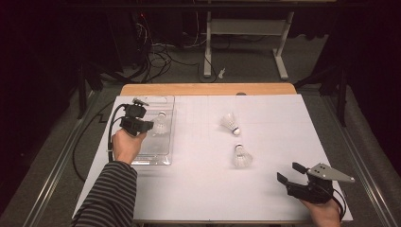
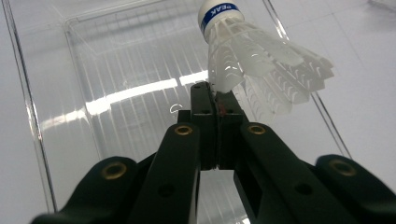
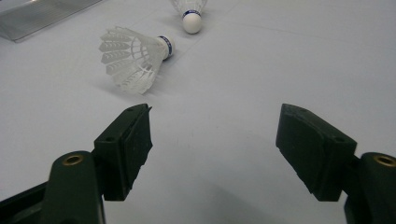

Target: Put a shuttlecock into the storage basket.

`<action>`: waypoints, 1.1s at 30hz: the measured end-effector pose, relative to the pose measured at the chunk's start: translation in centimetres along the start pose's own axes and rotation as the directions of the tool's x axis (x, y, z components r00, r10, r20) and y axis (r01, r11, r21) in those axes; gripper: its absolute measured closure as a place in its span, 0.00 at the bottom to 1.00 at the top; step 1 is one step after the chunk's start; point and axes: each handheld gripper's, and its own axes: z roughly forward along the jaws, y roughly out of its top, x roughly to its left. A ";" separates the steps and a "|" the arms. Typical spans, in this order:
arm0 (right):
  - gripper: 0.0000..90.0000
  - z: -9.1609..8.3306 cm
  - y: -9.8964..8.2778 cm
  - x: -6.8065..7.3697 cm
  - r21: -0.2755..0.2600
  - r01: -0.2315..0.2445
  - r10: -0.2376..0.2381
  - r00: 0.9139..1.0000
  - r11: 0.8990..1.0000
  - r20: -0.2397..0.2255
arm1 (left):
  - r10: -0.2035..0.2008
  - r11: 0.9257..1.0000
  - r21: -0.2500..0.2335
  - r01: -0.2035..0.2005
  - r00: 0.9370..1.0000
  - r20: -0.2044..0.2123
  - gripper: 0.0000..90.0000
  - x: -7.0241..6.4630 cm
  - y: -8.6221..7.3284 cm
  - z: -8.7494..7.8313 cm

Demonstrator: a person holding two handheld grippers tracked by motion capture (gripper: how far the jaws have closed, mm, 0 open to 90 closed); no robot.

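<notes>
the left hand-held gripper (image 2: 215, 100) hangs over the clear plastic rectangular tray (image 2: 56, 116) at the left of the white-covered table (image 1: 265, 189), its jaws pressed together on the edge of the feather skirt of a white plastic shuttlecock with a blue-banded cork (image 2: 252, 60), which tilts cork-up above the tray's ribbed bottom. the right hand-held gripper (image 3: 212, 140) rests low at the table's near right, jaws spread with nothing between them. two more white shuttlecocks lie on the open sheet, well apart from the tray: a near one (image 3: 133, 56) just ahead of the right jaws, and a farther one (image 1: 231, 123) beyond it.
</notes>
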 end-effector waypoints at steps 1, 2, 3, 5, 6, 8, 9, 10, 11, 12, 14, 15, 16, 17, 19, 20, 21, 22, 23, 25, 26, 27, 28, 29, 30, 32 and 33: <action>0.30 0.0 0.0 0.0 0.000 0.000 0.000 1.000 1.000 0.000 | 0.001 1.000 0.003 -0.001 1.000 -0.003 0.99 0.0 0.0 0.1; 0.30 0.0 0.0 0.0 0.001 0.001 -0.001 1.000 1.000 0.001 | 0.000 1.000 0.007 0.000 1.000 -0.005 0.99 0.1 0.0 0.1; 0.30 0.0 0.0 0.0 0.001 0.002 -0.002 1.000 1.000 0.000 | 0.001 1.000 0.012 -0.001 1.000 -0.008 0.99 0.1 0.0 0.2; 0.30 0.0 0.0 0.1 0.001 0.004 -0.004 1.000 1.000 0.000 | -0.002 1.000 0.019 0.002 1.000 -0.012 0.99 0.1 0.1 0.5; 0.30 0.0 0.0 0.1 0.001 0.006 -0.006 1.000 1.000 0.000 | -0.001 1.000 0.023 0.001 1.000 -0.012 0.99 0.1 0.1 0.5; 0.30 0.0 0.0 0.1 0.000 0.005 -0.005 1.000 1.000 0.000 | -0.001 1.000 0.029 0.001 1.000 -0.013 0.99 0.1 0.1 0.8; 0.30 0.0 0.0 0.1 0.001 0.004 -0.004 1.000 1.000 0.000 | 0.000 1.000 0.031 0.001 1.000 -0.012 0.98 0.1 0.1 0.8; 0.30 0.0 0.0 0.1 0.001 0.004 -0.004 1.000 1.000 0.000 | 0.000 0.999 0.033 0.000 1.000 -0.011 0.98 0.1 0.1 0.9; 0.30 0.0 0.0 0.1 0.001 0.003 -0.003 1.000 1.000 0.000 | 0.000 0.999 0.033 0.000 1.000 -0.011 0.97 0.0 0.2 1.0; 0.30 0.0 0.0 0.1 0.002 0.003 -0.003 1.000 1.000 0.000 | 0.001 0.999 0.035 -0.001 1.000 -0.011 0.97 0.0 0.2 1.1; 0.30 0.0 0.0 0.1 0.001 0.006 -0.006 1.000 1.000 0.000 | 0.006 0.999 0.040 -0.005 1.000 -0.014 0.97 -0.1 0.2 1.2; 0.30 0.0 0.0 0.1 0.001 0.006 -0.006 1.000 1.000 0.000 | 0.006 0.999 0.040 -0.006 1.000 -0.016 0.97 -0.2 0.2 1.3; 0.30 0.0 0.0 0.1 0.002 0.006 -0.006 1.000 1.000 -0.001 | 0.007 0.999 0.043 -0.006 1.000 -0.017 0.97 -0.2 0.2 1.3; 0.30 0.0 0.0 0.1 0.002 0.005 -0.005 1.000 1.000 -0.001 | 0.009 0.999 0.044 -0.008 1.000 -0.018 0.97 -0.2 0.2 1.4; 0.30 0.0 0.0 0.1 0.001 0.006 -0.006 1.000 1.000 -0.002 | 0.014 0.999 0.046 -0.013 1.000 -0.023 0.97 -0.3 0.2 1.4; 0.30 0.0 0.0 0.1 0.001 0.006 -0.006 1.000 1.000 -0.001 | 0.016 0.999 0.047 -0.014 1.000 -0.023 0.97 -0.3 0.2 1.4; 0.30 0.0 0.0 0.1 0.000 0.006 -0.006 1.000 1.000 -0.002 | 0.017 0.999 0.048 -0.016 1.000 -0.024 0.97 -0.3 0.2 1.4; 0.30 0.0 0.0 0.1 0.000 0.006 -0.006 1.000 1.000 -0.001 | 0.019 0.999 0.050 -0.017 1.000 -0.025 0.97 -0.3 0.2 1.4; 0.30 0.0 0.0 0.1 -0.001 0.006 -0.006 1.000 1.000 -0.002 | 0.020 0.998 0.052 -0.019 1.000 -0.024 0.97 -0.3 0.2 1.5; 0.30 0.0 0.0 0.1 -0.001 0.006 -0.006 1.000 1.000 -0.001 | 0.023 0.998 0.056 -0.022 0.999 -0.024 0.97 -0.4 0.1 1.5; 0.30 0.0 0.0 0.1 0.000 0.005 -0.005 1.000 1.000 -0.001 | 0.024 0.998 0.057 -0.023 0.999 -0.023 0.95 -0.4 0.1 1.5; 0.30 0.0 0.0 0.1 0.000 0.006 -0.006 1.000 1.000 -0.001 | 0.028 0.998 0.059 -0.027 0.999 -0.020 0.93 -0.4 0.1 1.6; 0.30 0.0 0.0 0.1 0.001 0.005 -0.005 1.000 1.000 0.000 | 0.033 0.997 0.064 -0.032 0.999 -0.016 0.88 -0.5 0.0 1.6; 0.30 0.0 0.0 0.1 0.002 0.006 -0.006 1.000 1.000 0.000 | 0.041 0.997 0.069 -0.040 0.999 -0.017 0.84 -0.6 0.0 1.7; 0.30 0.0 0.0 0.1 0.002 0.006 -0.006 1.000 1.000 0.000 | 0.049 0.996 0.072 -0.047 0.999 -0.018 0.80 -0.7 -0.1 1.8; 0.30 0.0 0.0 0.1 0.001 0.006 -0.006 1.000 1.000 0.000 | 0.045 0.996 0.072 -0.045 0.999 -0.006 0.73 -0.8 -0.2 1.8; 0.30 0.0 0.0 0.1 0.001 0.006 -0.006 1.000 1.000 0.001 | 0.042 0.997 0.069 -0.042 0.999 -0.003 0.70 -0.9 -0.2 1.8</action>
